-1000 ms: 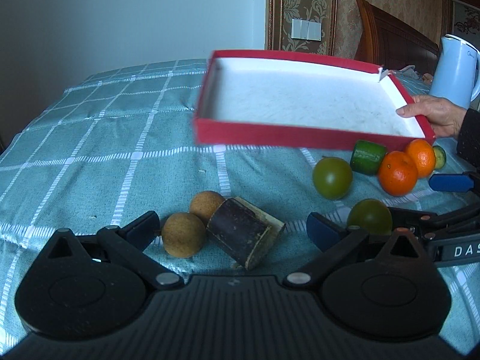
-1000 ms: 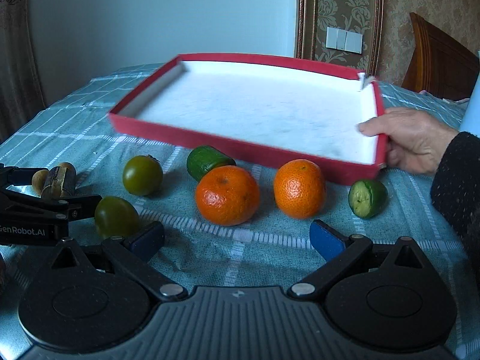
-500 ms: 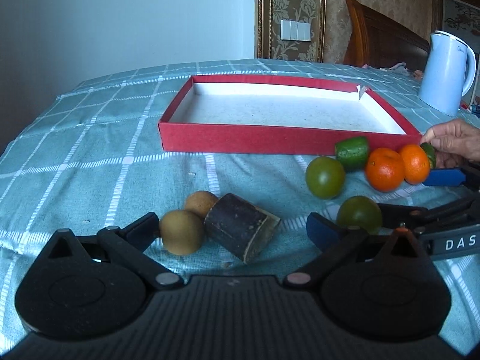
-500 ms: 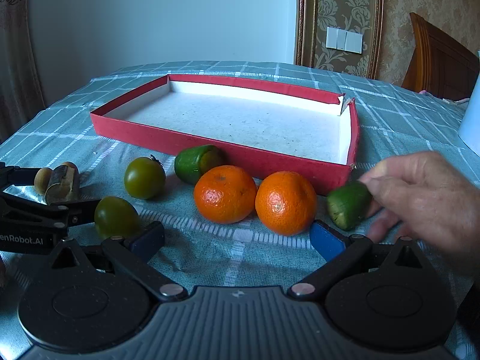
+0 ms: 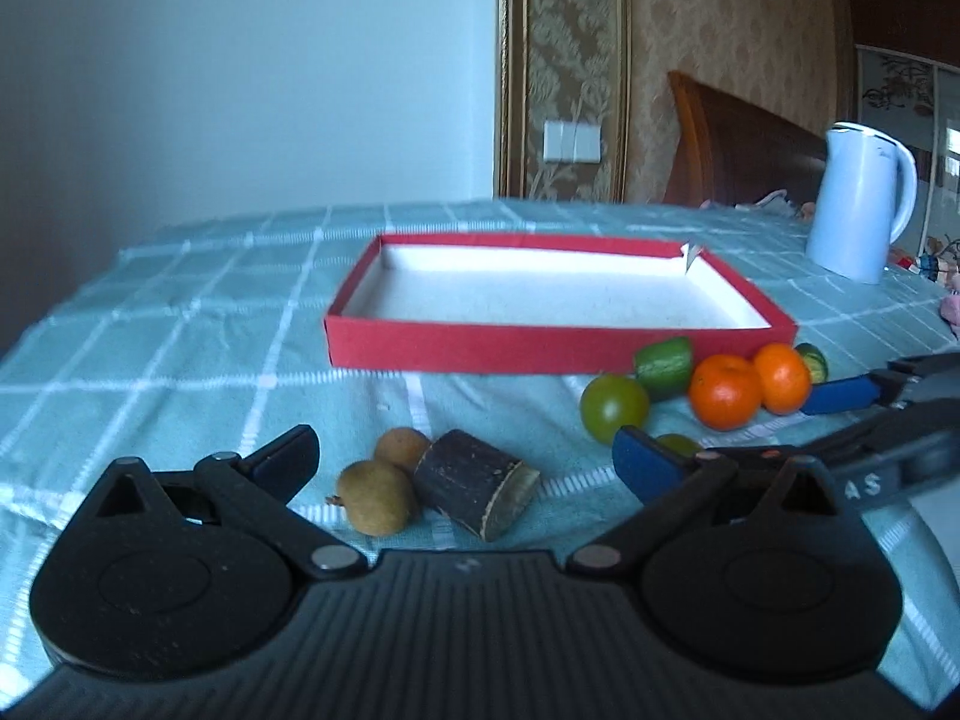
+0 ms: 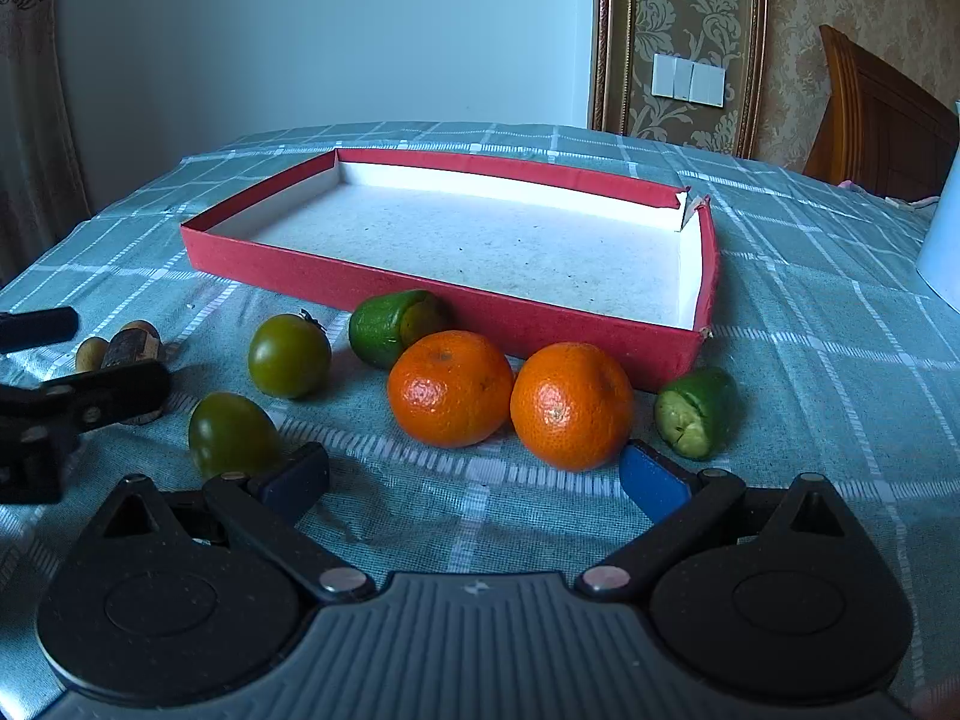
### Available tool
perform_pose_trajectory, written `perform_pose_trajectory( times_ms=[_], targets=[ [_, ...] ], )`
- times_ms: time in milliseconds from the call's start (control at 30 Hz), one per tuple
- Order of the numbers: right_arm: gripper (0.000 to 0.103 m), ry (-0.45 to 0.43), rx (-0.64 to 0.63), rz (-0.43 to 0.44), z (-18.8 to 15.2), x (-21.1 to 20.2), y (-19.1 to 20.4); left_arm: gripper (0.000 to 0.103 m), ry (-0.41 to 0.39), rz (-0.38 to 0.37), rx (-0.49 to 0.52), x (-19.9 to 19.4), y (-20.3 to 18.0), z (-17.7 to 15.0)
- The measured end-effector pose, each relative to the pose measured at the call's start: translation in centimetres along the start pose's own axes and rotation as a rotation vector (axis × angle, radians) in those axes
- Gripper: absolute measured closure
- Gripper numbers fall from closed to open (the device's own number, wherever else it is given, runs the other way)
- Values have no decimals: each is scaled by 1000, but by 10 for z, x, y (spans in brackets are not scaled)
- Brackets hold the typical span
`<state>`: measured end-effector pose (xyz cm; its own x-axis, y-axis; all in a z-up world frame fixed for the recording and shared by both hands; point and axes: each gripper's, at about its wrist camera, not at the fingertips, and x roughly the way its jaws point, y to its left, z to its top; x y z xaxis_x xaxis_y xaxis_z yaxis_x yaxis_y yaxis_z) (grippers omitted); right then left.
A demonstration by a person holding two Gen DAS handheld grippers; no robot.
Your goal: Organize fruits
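A shallow red tray (image 5: 558, 348) (image 6: 540, 324) with a white inside lies flat on the tablecloth, nothing in it. In front of it lie two oranges (image 6: 450, 387) (image 6: 570, 405), two green tomatoes (image 6: 289, 355) (image 6: 231, 435) and two cut green fruit pieces (image 6: 390, 324) (image 6: 696, 411). Two brown kiwis (image 5: 377, 497) (image 5: 402, 449) and a dark cane stub (image 5: 474, 483) lie just ahead of my left gripper (image 5: 462, 459), which is open and empty. My right gripper (image 6: 474, 477) is open and empty, just short of the oranges.
A white kettle (image 5: 858, 204) stands at the back right on the teal checked tablecloth (image 5: 180, 360). A wooden headboard (image 5: 738, 150) and a wall are behind the table. The right gripper's fingers (image 5: 840, 393) show in the left wrist view.
The tray, held tilted in the air by a bare hand, was set down flat behind the fruits. The hand nudged a green piece, then left view. Both grippers stayed open.
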<state>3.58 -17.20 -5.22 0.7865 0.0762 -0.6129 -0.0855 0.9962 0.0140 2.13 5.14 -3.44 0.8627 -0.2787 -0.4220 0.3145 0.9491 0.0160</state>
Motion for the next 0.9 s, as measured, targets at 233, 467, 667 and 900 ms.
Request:
perform_pose_trajectory(
  times_ms=[233,467,667,900],
  targets=[
    [0,0,0,0,0,0,0,0,-22,43,62,-20,-8,-13],
    [0,0,0,0,0,0,0,0,34,84,14,-15,-1,-19],
    [0,0,4,-5,0,0,1,0,65,87,-3,-13,2,-23],
    [0,0,-4,4,0,-1,-2,0,69,75,-25,-12,5,-25]
  ],
)
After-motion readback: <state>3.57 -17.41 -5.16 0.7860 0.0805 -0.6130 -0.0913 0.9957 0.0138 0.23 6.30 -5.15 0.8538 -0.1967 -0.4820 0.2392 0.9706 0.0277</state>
